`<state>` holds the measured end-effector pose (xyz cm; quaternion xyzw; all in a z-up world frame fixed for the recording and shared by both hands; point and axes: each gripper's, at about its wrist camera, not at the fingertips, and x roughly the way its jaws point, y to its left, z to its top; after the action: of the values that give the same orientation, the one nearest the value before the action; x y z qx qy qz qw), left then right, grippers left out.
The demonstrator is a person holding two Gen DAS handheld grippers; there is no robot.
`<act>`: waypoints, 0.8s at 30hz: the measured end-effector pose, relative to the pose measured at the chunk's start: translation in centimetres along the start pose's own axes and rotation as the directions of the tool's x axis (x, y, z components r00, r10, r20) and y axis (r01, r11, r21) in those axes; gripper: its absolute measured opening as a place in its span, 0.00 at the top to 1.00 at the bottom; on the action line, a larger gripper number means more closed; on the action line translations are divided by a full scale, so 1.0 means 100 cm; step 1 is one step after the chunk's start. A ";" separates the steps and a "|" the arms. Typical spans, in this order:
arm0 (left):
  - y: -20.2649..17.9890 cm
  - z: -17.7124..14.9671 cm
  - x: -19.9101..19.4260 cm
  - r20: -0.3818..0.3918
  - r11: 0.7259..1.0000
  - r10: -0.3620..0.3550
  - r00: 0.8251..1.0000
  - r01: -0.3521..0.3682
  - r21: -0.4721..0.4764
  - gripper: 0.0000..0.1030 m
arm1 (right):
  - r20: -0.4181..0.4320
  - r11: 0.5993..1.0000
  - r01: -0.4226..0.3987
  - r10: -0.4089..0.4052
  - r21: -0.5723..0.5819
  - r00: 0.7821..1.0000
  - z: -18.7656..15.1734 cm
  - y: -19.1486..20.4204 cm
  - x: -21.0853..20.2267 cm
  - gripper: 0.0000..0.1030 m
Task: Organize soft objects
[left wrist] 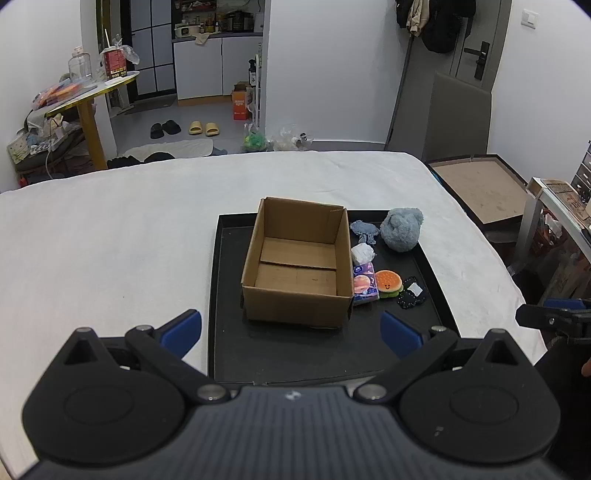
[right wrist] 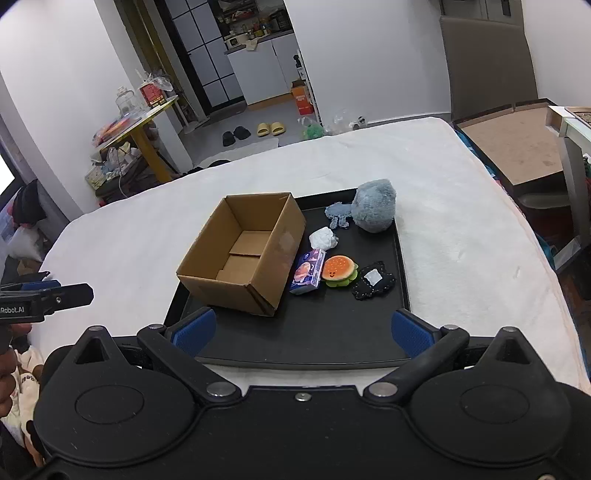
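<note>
Tissue pack (left wrist: 365, 285) partly behind box (left wrist: 297, 266)

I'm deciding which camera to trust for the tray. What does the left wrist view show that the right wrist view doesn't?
Only the left wrist view shows the hanging coats and door handle. Only the right wrist view shows the box's outer side facing the toys. Both show the empty cardboard box, black tray, blue plush, burger toy and tissue pack, with the left gripper and right gripper open.
</note>
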<state>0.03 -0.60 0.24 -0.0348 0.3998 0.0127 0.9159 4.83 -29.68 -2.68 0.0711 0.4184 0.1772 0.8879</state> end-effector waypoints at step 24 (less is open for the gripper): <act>0.001 0.003 0.001 -0.015 1.000 -0.015 1.000 0.015 -0.010 0.01 | 0.000 1.000 0.009 -0.009 0.007 1.000 -0.004 0.000 0.002 0.01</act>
<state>0.28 -0.53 0.33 -0.0424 0.4066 0.0075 0.9126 4.63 -29.62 -3.08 0.0725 0.4194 0.1718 0.8884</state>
